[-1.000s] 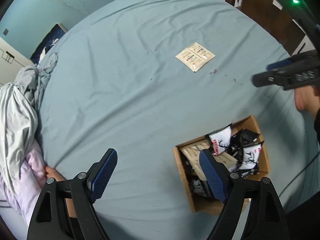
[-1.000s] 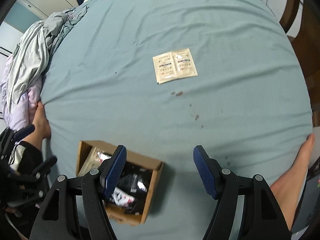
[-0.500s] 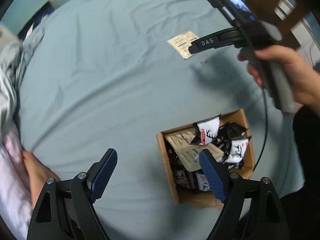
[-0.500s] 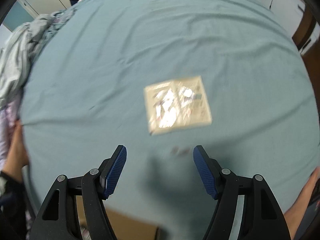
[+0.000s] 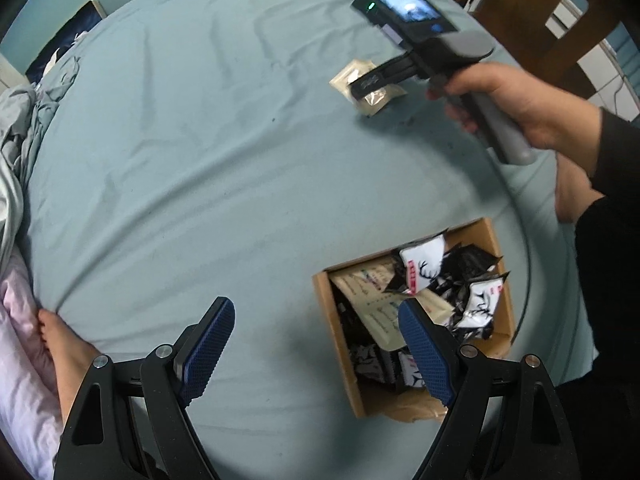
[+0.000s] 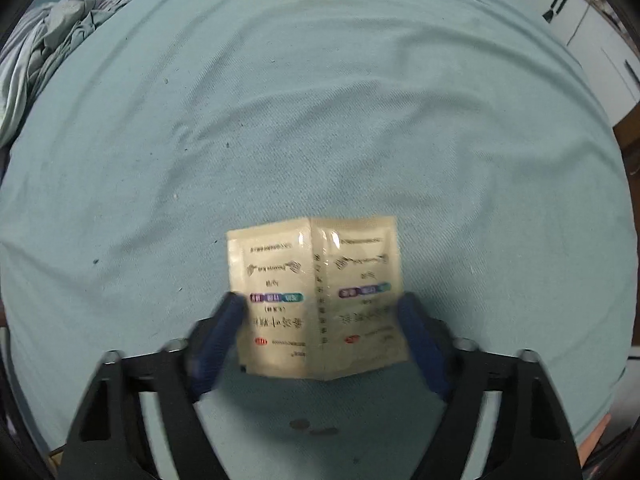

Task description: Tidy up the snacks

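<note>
The open brown cardboard box (image 5: 414,322) serves as the landmark: it sits on the wrinkled teal bedsheet (image 5: 200,160), already crowded with black-and-white crinkly snack packets (image 5: 480,300) and a few flat beige sachets (image 5: 376,300), so it reads as the collection point for the snacks

The left gripper (image 5: 316,352) hangs just above the box's near-left corner with its blue-padded fingers spread wide and nothing between them; one finger overlaps the box rim in view. Its place suggests it is simply parked beside the box, out of the other hand's way

Well beyond the box, on the far side of the sheet, lies the one stray item: a flat beige double sachet with printed text and coloured bars (image 6: 316,296). The right gripper (image 6: 320,340) is down at the sachet, its fingers splayed to either side of the sachet's near end so the packet sits in the gap. The fingers are blurred and appear apart from the edges, so I judge them not yet clenched. Straddling the pack this way likely sets up a pinch across its width, ready to carry it back to the box

Near the sachet are some small dark specks on the sheet (image 6: 316,428)
</note>
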Demonstrator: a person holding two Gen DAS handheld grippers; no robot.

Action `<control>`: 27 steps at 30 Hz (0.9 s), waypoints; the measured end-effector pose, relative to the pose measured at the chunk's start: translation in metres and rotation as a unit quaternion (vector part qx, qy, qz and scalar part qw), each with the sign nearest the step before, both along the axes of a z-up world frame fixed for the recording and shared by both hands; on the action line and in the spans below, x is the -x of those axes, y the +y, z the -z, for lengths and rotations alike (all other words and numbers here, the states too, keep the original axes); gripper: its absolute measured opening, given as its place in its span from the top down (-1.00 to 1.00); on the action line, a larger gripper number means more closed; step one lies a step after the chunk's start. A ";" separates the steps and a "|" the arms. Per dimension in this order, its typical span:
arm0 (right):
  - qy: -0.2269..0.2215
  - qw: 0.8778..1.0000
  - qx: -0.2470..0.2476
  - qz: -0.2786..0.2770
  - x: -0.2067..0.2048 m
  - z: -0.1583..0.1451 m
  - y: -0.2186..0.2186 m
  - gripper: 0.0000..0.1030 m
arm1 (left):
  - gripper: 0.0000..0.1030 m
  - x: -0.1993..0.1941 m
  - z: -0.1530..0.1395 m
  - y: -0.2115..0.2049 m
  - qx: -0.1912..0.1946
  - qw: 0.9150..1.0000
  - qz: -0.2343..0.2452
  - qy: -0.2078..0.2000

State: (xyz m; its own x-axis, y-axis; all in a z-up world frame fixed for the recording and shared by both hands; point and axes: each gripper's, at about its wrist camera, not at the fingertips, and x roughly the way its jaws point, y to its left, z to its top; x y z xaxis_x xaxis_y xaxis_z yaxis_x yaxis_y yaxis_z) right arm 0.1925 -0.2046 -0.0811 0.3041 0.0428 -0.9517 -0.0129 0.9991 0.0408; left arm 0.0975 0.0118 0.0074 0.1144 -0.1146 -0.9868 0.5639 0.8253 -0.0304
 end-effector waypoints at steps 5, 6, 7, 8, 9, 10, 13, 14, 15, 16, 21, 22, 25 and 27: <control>0.013 1.000 -0.023 0.015 0.021 -0.012 -0.009 0.89 | -0.65 0.000 0.007 0.000 -0.016 1.000 -0.001 -0.005; 0.010 1.000 -0.019 0.015 0.029 -0.015 -0.010 0.89 | -0.65 -0.002 0.009 -0.001 -0.019 1.000 -0.001 -0.006; 0.011 1.000 -0.016 0.009 0.037 -0.018 -0.009 0.89 | -0.65 -0.002 0.010 -0.004 -0.021 1.000 0.000 -0.006; 0.014 1.000 -0.016 0.002 0.047 -0.023 -0.009 0.89 | -0.65 -0.002 0.010 -0.005 -0.022 1.000 0.001 -0.007; 0.014 1.000 -0.019 -0.001 0.056 -0.029 -0.010 0.89 | -0.65 -0.002 0.010 -0.006 -0.023 1.000 0.002 -0.011; 0.014 1.000 -0.026 -0.001 0.066 -0.037 -0.012 0.89 | -0.65 -0.001 0.009 -0.006 -0.025 1.000 0.003 -0.016; 0.030 0.998 -0.059 0.002 0.097 -0.060 -0.018 0.89 | -0.65 0.000 0.004 -0.009 -0.026 0.999 0.009 -0.042; 0.034 0.997 -0.075 0.004 0.106 -0.069 -0.021 0.88 | -0.65 -0.001 0.001 -0.009 -0.022 0.999 0.009 -0.046; 0.036 0.996 -0.084 0.003 0.117 -0.078 -0.020 0.88 | -0.65 -0.001 -0.003 -0.009 -0.014 0.999 0.008 -0.047; 0.038 0.995 -0.090 0.001 0.124 -0.086 -0.020 0.89 | -0.65 -0.001 -0.005 -0.009 -0.007 0.999 0.005 -0.048; 0.051 0.991 -0.119 -0.031 0.171 -0.116 -0.003 0.88 | -0.65 0.005 -0.016 -0.012 -0.004 0.998 0.008 -0.070; 0.058 0.991 -0.118 -0.037 0.175 -0.115 -0.001 0.88 | -0.65 0.008 -0.018 -0.013 -0.008 0.997 0.011 -0.078; 0.076 0.988 -0.122 -0.051 0.195 -0.115 0.012 0.88 | -0.65 0.014 -0.017 -0.013 -0.016 0.996 0.023 -0.086; 0.079 0.986 -0.135 -0.058 0.196 -0.122 0.017 0.88 | -0.65 0.016 -0.014 -0.011 -0.024 0.996 0.026 -0.088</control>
State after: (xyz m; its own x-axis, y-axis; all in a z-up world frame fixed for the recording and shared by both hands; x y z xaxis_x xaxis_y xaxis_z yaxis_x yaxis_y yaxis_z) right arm -0.0040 -0.1877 0.0405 0.1305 0.3275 -0.9358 -0.0993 0.9434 0.3163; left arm 0.0814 0.0005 0.0218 0.2804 -0.0780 -0.9567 0.5995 0.7926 0.1111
